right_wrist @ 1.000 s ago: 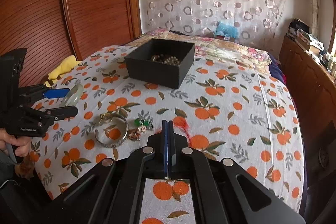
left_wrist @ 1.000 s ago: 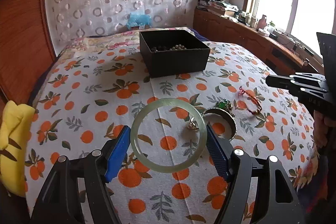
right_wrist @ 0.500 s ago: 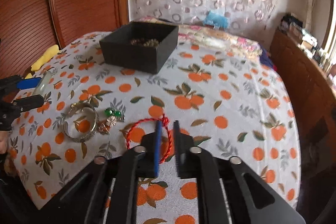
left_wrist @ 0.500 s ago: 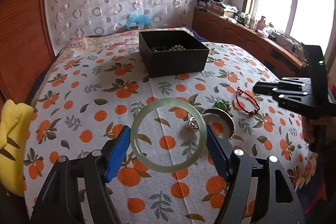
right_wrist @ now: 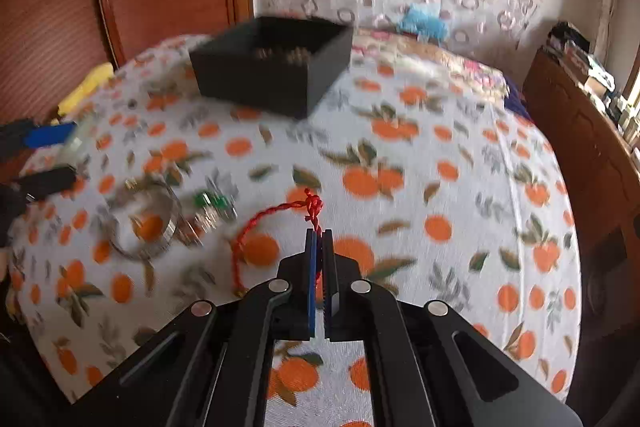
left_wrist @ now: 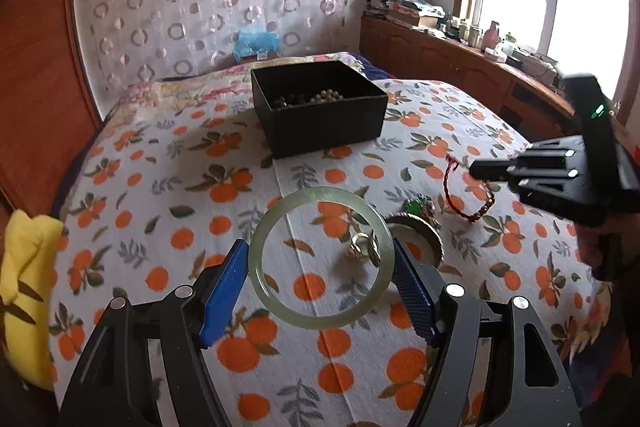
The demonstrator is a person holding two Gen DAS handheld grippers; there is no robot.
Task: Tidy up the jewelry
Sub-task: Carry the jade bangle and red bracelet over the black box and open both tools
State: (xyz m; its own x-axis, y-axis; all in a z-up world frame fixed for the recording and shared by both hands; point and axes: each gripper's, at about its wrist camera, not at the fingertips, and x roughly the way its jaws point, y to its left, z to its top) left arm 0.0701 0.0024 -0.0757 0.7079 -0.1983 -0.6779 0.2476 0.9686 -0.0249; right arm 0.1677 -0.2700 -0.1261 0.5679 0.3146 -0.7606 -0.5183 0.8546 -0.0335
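Observation:
My left gripper point(left_wrist: 318, 247) is shut on a pale green jade bangle point(left_wrist: 320, 191), held above the orange-print bedspread point(left_wrist: 160, 187). My right gripper point(right_wrist: 319, 233) is low over the cloth. Its jaws are closing, and the cord of the red string bracelet point(right_wrist: 256, 223) is pinched between the pads just below its knot. From the left wrist view the right gripper point(left_wrist: 476, 171) sits over that bracelet point(left_wrist: 450, 195). The black open box point(left_wrist: 320, 123) stands further back with beads point(left_wrist: 316, 97) inside. A silver bangle point(right_wrist: 144, 223), a green piece point(right_wrist: 208, 201) and a gold ring point(left_wrist: 362, 247) lie on the cloth.
A yellow cloth point(left_wrist: 24, 267) lies at the bed's left edge by the wooden headboard point(left_wrist: 32, 87). A wooden cabinet point(left_wrist: 460, 67) with clutter runs under the window on the right. A patterned curtain point(left_wrist: 200, 7) hangs behind the bed.
The right gripper came down over the red bracelet, opened, then closed on its cord. The left gripper kept still with the jade bangle in it.

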